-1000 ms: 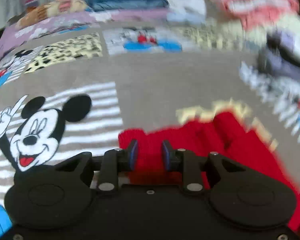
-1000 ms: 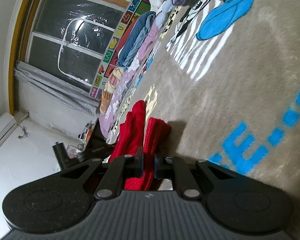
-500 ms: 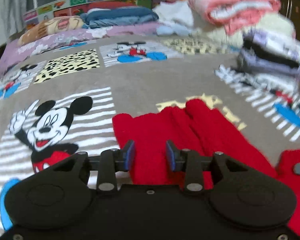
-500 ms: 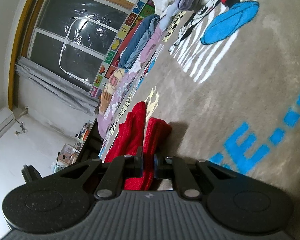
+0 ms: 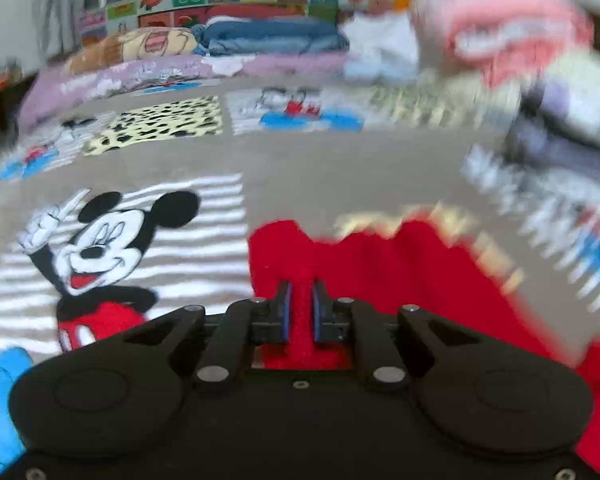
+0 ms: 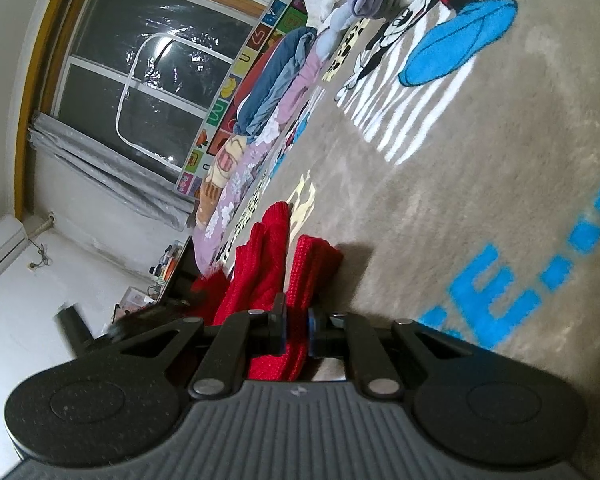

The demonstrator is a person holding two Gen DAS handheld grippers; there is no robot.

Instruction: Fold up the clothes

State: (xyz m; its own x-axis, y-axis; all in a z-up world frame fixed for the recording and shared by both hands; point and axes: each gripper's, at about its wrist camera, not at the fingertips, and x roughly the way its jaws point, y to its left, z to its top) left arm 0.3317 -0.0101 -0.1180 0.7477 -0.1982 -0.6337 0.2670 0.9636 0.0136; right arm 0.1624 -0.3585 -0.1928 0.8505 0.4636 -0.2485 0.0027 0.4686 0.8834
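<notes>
Two grippers are on one red knit garment [image 5: 380, 276], which lies on the grey-brown cartoon-print blanket [image 5: 320, 176] that covers the bed.

My left gripper [image 5: 300, 312] has its blue-padded fingers [image 5: 286, 312] drawn in narrow, with a raised ridge of the red knit pinched between them. That ridge runs straight up the gap between the pads, and the rest of the garment spreads flat ahead and off to the right of the fingers, toward the right edge of the bed. I see a big mouse print [image 5: 100, 248] on striped ground just left of the garment. The right side of this view is smeared, so the piles there are only soft shapes.

My right gripper [image 6: 296, 332] is clamped tight on another part of the same red garment [image 6: 268, 264]. A thick fold of knit passes between its pads and stands up beyond the fingertips in two bunched lobes, lifted off the blanket [image 6: 480, 160], with a shadow cast beside them. In this tilted view I can see a dark shape at the far left end of the garment, but I cannot tell what it is.

Along the far edge of the bed sit stacked folded clothes [image 5: 268, 36], blue and lilac, below a window [image 6: 148, 64] with a grey curtain [image 6: 112, 176].
</notes>
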